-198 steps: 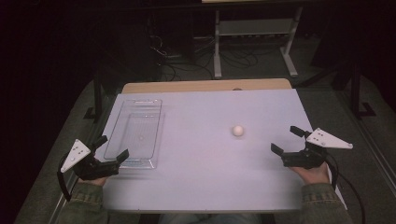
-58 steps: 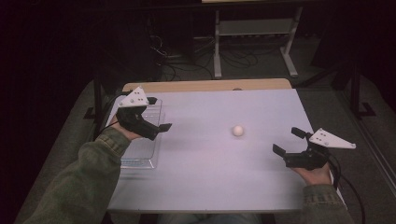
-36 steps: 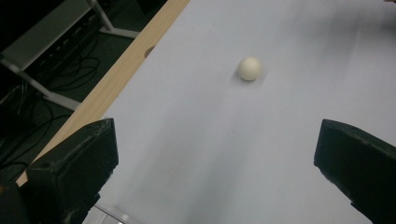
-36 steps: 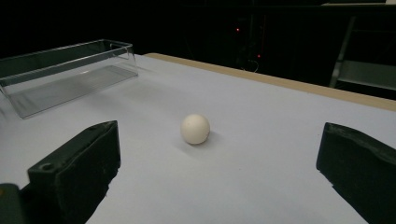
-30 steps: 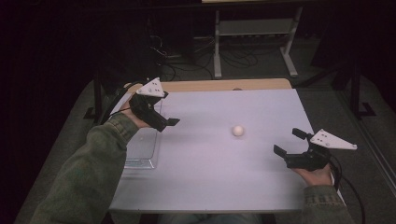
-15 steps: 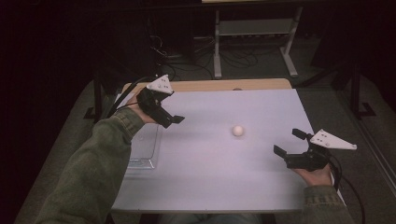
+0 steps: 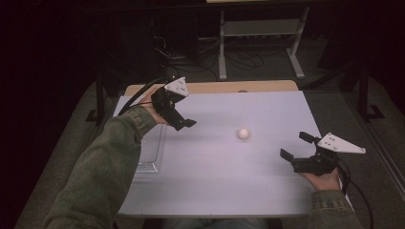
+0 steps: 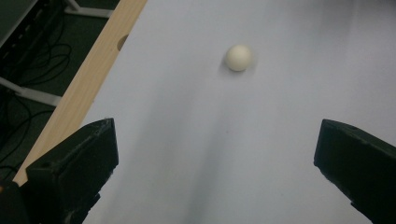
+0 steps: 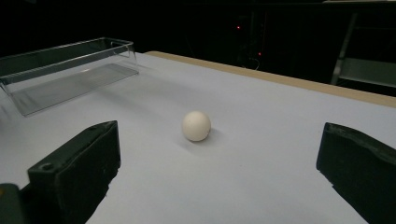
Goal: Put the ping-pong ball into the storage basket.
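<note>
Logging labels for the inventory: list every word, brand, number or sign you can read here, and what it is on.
None: no readable text in these pictures.
The white ball, the clear tray, the table and both claws, left claw and right claw, bear no visible lettering.

The ball (image 7: 243,133) is cream white and plain on the pale lilac-white table (image 7: 229,176), whose far edge is light wood. The tray (image 9: 70,70) is clear plastic. Both grippers, left gripper (image 7: 184,121) and right gripper (image 7: 296,146), are black with pale grey dotted plates; the sleeve (image 7: 105,167) is olive green
</note>
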### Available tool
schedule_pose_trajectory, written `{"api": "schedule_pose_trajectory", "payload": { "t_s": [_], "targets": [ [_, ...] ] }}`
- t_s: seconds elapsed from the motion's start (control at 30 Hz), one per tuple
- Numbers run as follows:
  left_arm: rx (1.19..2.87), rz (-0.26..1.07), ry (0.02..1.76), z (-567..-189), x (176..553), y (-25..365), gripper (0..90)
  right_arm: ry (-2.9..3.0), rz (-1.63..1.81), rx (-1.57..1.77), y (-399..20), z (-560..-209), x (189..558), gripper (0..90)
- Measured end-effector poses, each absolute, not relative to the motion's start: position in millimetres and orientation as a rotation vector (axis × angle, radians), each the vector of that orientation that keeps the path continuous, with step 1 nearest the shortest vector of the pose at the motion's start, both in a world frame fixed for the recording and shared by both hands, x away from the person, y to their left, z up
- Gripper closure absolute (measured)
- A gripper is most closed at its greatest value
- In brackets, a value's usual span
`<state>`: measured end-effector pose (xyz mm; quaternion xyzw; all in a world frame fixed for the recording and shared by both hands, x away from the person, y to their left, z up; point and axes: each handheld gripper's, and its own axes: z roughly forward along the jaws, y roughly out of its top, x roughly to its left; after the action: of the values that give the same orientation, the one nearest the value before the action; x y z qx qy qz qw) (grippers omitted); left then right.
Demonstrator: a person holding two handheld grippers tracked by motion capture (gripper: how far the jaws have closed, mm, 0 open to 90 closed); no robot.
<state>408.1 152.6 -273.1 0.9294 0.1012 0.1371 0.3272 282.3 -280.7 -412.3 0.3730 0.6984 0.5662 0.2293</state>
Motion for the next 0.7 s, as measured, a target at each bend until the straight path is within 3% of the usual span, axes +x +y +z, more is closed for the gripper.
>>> {"api": "schedule_pose_trajectory", "payload": {
  "t_s": [0.7],
  "targets": [
    [2.478,0.312,0.244,-289.6,424.7,135.2,0.0,1.928,1.558,1.028,-281.7,-413.2,282.3,0.0]
  ]
}}
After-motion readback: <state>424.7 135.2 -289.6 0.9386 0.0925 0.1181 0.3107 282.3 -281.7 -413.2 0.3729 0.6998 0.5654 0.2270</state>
